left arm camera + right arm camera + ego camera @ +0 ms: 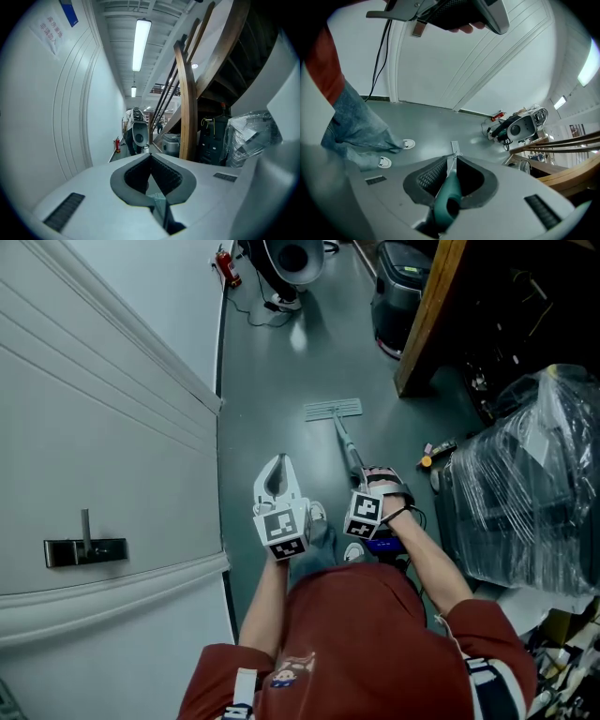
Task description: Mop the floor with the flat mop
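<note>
Right gripper: jaws clamped on the flat mop's teal handle.
Mop axis: runs forward and down from that gripper to the mop head on the floor.
Left gripper: jaws together, empty, left of the handle.

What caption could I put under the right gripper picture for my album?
Right hand-held gripper clamped on the teal mop handle, mop head flat on the grey floor.

A narrow lane of bare floor runs ahead between the white panelled wall on the left and a wooden stair beam and plastic-wrapped stack on the right. The flat mop head lies mid-lane, with open floor on either side. At the far end a round machine and a dark bin narrow the passage. Small items lie beside the stack.
</note>
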Available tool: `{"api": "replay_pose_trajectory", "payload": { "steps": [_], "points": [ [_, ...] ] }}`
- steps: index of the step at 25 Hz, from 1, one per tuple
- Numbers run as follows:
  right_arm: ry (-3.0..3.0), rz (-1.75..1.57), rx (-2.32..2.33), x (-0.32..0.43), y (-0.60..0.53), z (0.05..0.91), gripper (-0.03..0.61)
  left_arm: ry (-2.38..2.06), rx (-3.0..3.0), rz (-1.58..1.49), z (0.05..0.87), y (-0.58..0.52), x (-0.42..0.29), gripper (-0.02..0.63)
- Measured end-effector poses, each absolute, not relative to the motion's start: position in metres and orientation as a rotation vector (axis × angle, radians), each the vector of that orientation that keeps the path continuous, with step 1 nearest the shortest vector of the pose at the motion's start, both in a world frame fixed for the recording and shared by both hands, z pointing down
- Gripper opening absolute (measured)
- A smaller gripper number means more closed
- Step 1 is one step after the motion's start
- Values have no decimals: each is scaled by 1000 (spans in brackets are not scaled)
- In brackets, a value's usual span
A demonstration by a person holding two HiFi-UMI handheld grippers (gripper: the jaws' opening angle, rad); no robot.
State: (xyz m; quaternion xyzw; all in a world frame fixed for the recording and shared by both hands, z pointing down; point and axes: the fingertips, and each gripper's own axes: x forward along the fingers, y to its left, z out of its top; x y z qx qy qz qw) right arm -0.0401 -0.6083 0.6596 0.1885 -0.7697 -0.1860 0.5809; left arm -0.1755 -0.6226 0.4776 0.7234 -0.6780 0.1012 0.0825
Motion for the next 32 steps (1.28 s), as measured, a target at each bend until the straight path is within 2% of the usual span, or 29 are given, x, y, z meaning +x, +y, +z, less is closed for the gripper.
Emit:
{"api": "replay_pose_trajectory", "payload": {
  "steps": [13, 32],
  "points": [
    [-1804, -434, 386, 8, -478, 655, 72, -2043, 2182, 357, 477, -495, -127, 15],
    [-1757, -381, 364, -16, -339, 653, 72, -1988, 2330, 209, 460, -370, -138, 15]
  ]
}}
